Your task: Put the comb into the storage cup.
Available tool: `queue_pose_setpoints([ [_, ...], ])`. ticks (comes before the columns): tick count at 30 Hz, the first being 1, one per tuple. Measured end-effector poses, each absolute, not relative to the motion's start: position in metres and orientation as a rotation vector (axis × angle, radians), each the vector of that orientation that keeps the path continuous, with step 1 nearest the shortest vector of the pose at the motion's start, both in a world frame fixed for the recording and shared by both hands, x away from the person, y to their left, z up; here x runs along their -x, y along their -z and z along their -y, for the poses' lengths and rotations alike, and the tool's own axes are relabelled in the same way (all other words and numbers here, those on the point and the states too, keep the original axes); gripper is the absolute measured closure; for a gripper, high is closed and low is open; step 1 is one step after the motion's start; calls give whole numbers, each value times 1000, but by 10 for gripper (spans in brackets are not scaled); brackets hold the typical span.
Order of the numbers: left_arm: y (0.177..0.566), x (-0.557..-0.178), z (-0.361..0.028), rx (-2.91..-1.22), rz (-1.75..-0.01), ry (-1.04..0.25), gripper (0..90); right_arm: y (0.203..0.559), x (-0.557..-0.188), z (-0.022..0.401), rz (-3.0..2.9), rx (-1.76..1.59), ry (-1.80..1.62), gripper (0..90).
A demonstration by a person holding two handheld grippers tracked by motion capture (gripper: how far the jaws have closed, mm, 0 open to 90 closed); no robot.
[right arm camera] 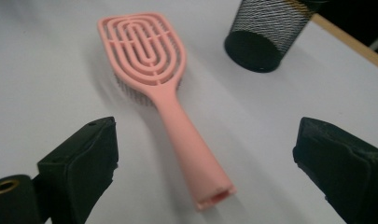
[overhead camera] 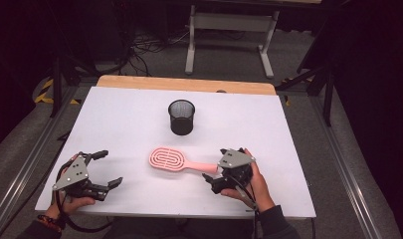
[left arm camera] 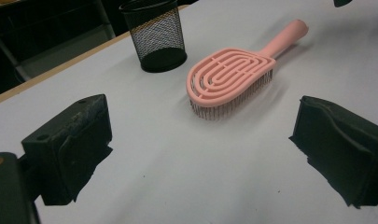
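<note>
- On the white table (overhead camera: 114,129), between both grippers: pink hairbrush (overhead camera: 168,159), bristles down, handle toward right gripper (overhead camera: 215,180).
- Just behind it: black mesh cup (overhead camera: 181,117), upright.
- Right gripper: jaws wide, empty, end of handle between them, untouched.
- Left gripper (overhead camera: 107,168): wide too, holding nothing.
- Probably light, stiff plastic, rather smooth; best gripped at mid-handle.

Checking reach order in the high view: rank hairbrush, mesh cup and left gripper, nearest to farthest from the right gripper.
1. hairbrush: handle end right beside the right gripper.
2. mesh cup: farther back, mid-table.
3. left gripper: far left edge of the table.
</note>
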State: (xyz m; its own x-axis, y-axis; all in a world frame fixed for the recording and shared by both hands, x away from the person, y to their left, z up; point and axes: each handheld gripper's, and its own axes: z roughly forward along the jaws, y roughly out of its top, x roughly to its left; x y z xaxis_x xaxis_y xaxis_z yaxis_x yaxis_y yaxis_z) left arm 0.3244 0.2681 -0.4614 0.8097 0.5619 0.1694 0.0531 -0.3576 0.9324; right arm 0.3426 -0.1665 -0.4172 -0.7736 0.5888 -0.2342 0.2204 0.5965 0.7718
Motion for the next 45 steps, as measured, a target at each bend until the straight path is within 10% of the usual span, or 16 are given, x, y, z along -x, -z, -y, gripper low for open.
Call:
queue_pose_setpoints([
  [12,464,-321,-270,-1902,-473,-571,55,427,-390,106,-2648,-576,-729,127],
  [45,469,-318,-272,-1947,-484,-530,70,442,-428,85,-2921,-417,-566,695],
])
